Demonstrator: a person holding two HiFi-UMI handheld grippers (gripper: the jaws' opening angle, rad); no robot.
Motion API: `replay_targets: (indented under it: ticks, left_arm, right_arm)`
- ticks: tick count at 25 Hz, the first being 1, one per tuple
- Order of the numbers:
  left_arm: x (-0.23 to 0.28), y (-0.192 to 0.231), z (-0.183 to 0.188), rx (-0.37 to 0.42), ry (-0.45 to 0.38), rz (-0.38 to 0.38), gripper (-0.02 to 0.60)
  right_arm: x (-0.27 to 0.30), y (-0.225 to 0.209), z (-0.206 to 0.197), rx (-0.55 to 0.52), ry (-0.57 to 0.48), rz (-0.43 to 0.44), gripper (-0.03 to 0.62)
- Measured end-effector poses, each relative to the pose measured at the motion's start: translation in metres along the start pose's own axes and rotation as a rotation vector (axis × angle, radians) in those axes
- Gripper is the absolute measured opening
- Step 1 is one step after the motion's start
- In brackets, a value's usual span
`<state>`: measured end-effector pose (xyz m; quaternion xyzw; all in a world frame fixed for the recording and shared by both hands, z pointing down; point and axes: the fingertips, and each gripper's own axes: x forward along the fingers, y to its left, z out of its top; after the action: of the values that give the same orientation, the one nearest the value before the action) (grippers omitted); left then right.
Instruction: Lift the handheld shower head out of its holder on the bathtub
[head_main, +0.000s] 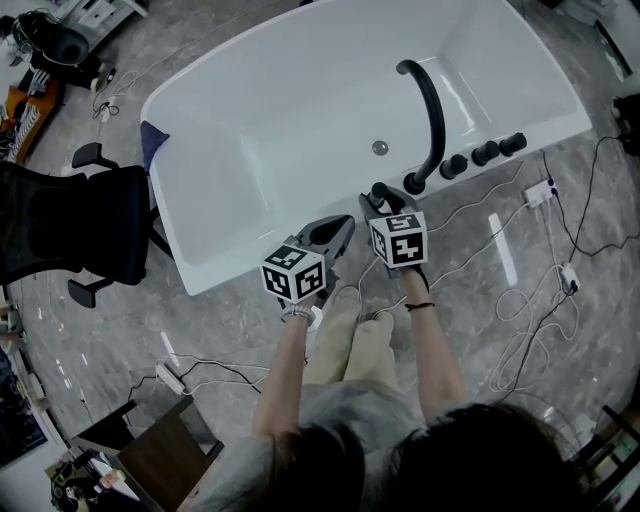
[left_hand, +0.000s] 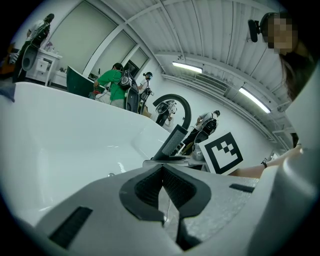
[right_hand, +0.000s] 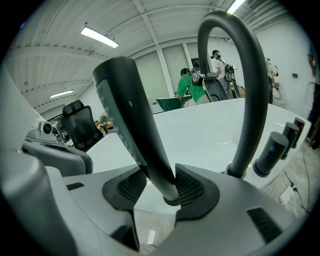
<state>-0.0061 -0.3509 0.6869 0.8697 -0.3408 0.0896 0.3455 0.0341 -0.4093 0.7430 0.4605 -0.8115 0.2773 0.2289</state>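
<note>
A: Where is the shower head found?

B: The shower head (right_hand: 132, 125) is seated in its holder (right_hand: 171, 200) on the near rim of the bathtub (head_main: 230, 160), just left of the foot of the black arched tap (head_main: 435, 110). In the right gripper view its handle is seen leaning to the left. Three black knobs (head_main: 485, 152) are lined up along the rim to the right of the tap.

A: How are the right tongs set?

B: The right tongs (right_hand: 161, 172) are released, with the jaws spread wide. The lower part of the shower head's handle is framed between the two ribbed pads. The right pad is seen close against the handle, but no clench on it is shown. The shower head has not yet been lifted from the holder.

A: And the left tongs?

B: The left tongs (left_hand: 162, 167) are clenched, with the tips brought together and nothing gripped between them. They are held at the near rim of the bathtub, just left of the right tongs and apart from the shower head.

A: What else is noted?

B: A black office chair (head_main: 70, 225) is placed by the left end of the bathtub. Cables (head_main: 530, 340) are strewn over the grey floor (head_main: 120, 330) on the right. A person in green (right_hand: 192, 85) is seen beyond the far side of the bathtub.
</note>
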Motion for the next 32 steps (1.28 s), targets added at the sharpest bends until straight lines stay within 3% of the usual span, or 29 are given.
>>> replay_targets:
  ticks: [13, 32]
  left_arm:
    - [-0.004, -0.002, -0.001, -0.016, 0.009, 0.005, 0.005]
    - [-0.018, -0.033, 0.019, 0.000, -0.025, -0.011, 0.005]
  right_arm:
    - [-0.004, -0.002, 0.001, -0.048, 0.030, -0.050, 0.138]
    - [-0.055, 0.012, 0.039, -0.055, -0.054, -0.073, 0.135]
